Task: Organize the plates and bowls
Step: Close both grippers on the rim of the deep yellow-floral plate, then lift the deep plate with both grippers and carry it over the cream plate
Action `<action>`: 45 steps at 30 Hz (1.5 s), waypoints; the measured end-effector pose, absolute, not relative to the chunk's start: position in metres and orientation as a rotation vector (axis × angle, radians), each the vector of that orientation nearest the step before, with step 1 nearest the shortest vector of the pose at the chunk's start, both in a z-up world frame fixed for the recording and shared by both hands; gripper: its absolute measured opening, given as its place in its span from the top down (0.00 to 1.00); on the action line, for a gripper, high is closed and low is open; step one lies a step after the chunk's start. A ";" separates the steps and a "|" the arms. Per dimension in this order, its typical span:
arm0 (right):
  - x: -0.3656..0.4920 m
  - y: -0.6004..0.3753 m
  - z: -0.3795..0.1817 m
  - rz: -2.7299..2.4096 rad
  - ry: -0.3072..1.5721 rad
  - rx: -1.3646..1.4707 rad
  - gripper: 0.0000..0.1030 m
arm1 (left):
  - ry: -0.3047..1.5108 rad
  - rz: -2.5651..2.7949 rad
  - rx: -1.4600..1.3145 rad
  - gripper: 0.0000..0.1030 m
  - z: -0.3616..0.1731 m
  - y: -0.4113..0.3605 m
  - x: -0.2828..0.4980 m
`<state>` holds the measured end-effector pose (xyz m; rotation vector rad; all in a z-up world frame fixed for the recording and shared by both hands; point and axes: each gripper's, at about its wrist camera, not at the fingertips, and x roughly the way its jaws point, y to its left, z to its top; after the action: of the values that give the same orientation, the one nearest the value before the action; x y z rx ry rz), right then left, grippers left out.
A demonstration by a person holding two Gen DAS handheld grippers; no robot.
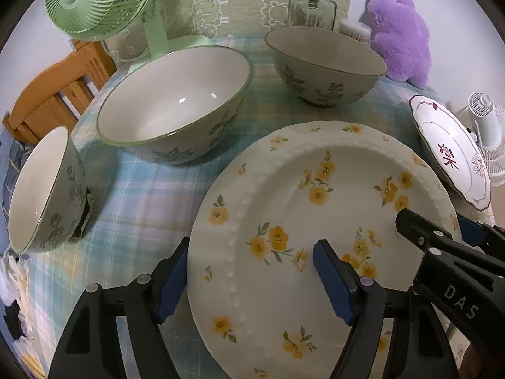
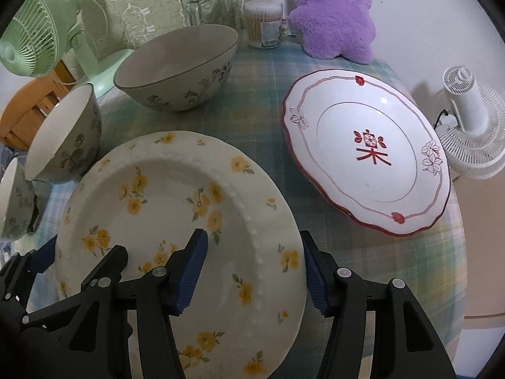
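1. Both tools straddle opposite rims of the yellow-flowered plate [image 1: 315, 221]: the left tool [image 1: 249, 281] and the right tool [image 2: 252, 271] each have one pad over the plate and one outside it, jaws partly open, gripping nothing.
2. Best to close both evenly on the rim before lifting, keeping it level.
3. Ahead of the tools, the large bowl [image 1: 176, 104], the grey bowl [image 1: 325, 66] and the small bowl [image 1: 47, 189] look empty; the red-trimmed plate [image 2: 366, 154], beside the right tool, is bare.
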<state>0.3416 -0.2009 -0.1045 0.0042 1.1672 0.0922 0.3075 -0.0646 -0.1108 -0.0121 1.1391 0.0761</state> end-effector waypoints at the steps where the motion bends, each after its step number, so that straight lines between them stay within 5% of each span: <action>1: 0.340 -0.200 -0.104 0.098 1.168 0.006 0.41 | 1.143 0.081 -0.013 0.25 -0.111 -0.063 0.306; 45: 0.184 -0.222 -0.014 -0.087 1.088 0.052 0.41 | 1.086 -0.090 -0.026 0.27 -0.030 -0.080 0.170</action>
<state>0.1840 -0.2224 -0.0135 0.0524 1.0875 -0.0871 0.1702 -0.0801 -0.0296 -0.0255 1.0856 -0.0898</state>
